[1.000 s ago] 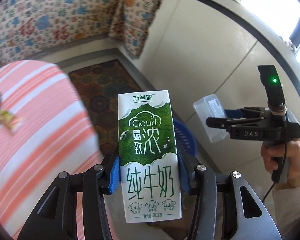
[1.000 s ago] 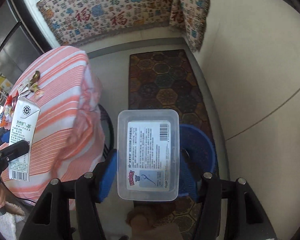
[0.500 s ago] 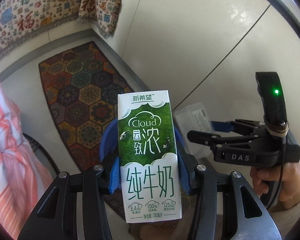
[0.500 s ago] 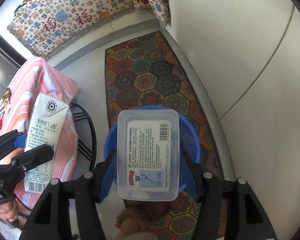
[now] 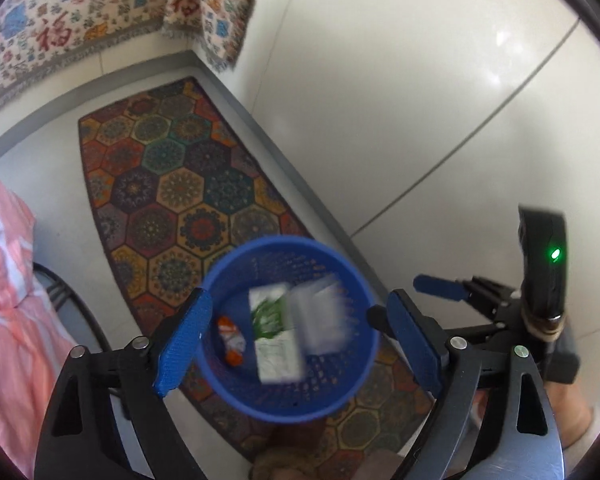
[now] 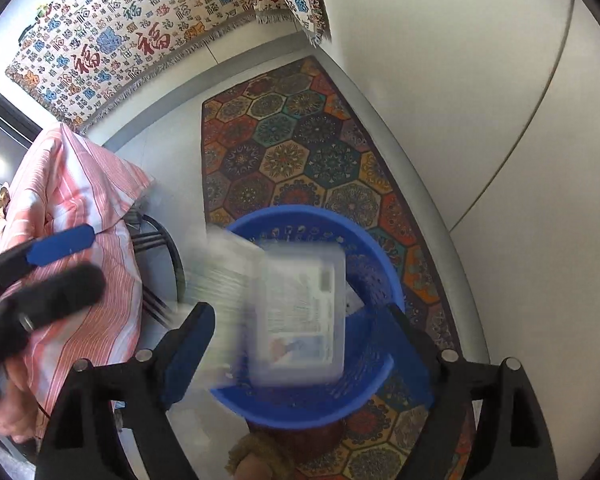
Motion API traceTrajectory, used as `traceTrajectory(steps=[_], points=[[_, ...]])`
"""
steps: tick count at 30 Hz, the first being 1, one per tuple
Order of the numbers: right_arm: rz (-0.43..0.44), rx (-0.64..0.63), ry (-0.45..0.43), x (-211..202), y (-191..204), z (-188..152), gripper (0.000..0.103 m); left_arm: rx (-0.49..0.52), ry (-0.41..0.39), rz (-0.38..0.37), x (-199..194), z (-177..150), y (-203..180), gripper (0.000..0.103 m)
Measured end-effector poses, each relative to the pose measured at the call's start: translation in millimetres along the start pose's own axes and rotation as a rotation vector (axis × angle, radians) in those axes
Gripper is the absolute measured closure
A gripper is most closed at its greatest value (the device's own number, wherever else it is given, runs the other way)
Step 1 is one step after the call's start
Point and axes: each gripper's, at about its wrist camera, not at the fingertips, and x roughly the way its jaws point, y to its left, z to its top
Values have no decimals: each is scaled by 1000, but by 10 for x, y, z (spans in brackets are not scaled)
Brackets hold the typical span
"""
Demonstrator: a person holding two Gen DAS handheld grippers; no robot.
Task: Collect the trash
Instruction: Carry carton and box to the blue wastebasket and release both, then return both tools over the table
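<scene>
The milk carton [image 5: 278,334] lies inside the blue basket [image 5: 236,394] near the bottom centre of the left wrist view, next to an orange wrapper [image 5: 230,338], while the clear plastic box [image 6: 300,316] is a motion-blurred shape just above the basket's mouth in the right wrist view, apparently mid-fall. Both sets of tongs stand over the basket: the left tongs [image 5: 296,344] are opening with nothing pressed between the blue pads, and the right tongs [image 6: 300,352] are likewise opening, the box loose between them and not gripped. These two pieces therefore look as good as binned. What may remain is on the striped counter [image 6: 80,208] at the left of the right wrist view, where small bright items [image 6: 2,200] at the far left edge could be more trash, though they are too small to tell. The left wrist view alone shows the basket's contents and the right tongs from the side with a green light [image 5: 555,255]; the right wrist view alone shows the counter top, a hand [image 6: 10,408] at lower left, and more of the patterned rug [image 6: 300,148] and wall hanging [image 6: 148,28].
</scene>
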Motion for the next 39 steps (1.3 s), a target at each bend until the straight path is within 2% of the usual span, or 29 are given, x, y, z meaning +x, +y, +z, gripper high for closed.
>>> traceTrajectory(steps=[4, 9, 13, 17, 19, 21, 25, 27, 30, 33, 36, 39], points=[[-23, -15, -98, -369, 118, 40, 17, 9, -110, -2, -713, -2, 44, 13], [-60, -124, -327, -1322, 649, 100, 17, 53, -218, 13, -1763, -230, 129, 7], [-34, -217, -492, -2064, 1269, 33, 16, 70, -247, 77, -2379, -668, 324, 4], [27, -272, -570, -2371, 1870, -89, 15, 0, -217, 173, -2650, -1187, 761, 3], [60, -309, -572, -2324, 2208, -184, 14, -62, -196, 229, -2680, -1497, 1084, 3], [82, -333, -547, -2138, 2535, -311, 14, -120, -191, 319, -2691, -1794, 1402, 3], [158, -369, -426, -1546, 3217, -657, 14, -213, -176, 487, -2702, -2302, 2091, 4], [188, -387, -374, -1211, 3524, -871, 14, -261, -175, 535, -2746, -2466, 2370, 4], [212, -419, -310, -831, 3982, -1151, 14, -331, -211, 553, -2875, -2642, 2726, 4], [200, -473, -299, -594, 4323, -1321, 14, -380, -239, 580, -2922, -2691, 2949, 4], [163, -527, -282, -404, 4536, -1388, 14, -395, -245, 611, -2936, -2703, 3130, 4], [147, -529, -274, -296, 4629, -1375, 13, -389, -253, 624, -2901, -2704, 3211, 4]])
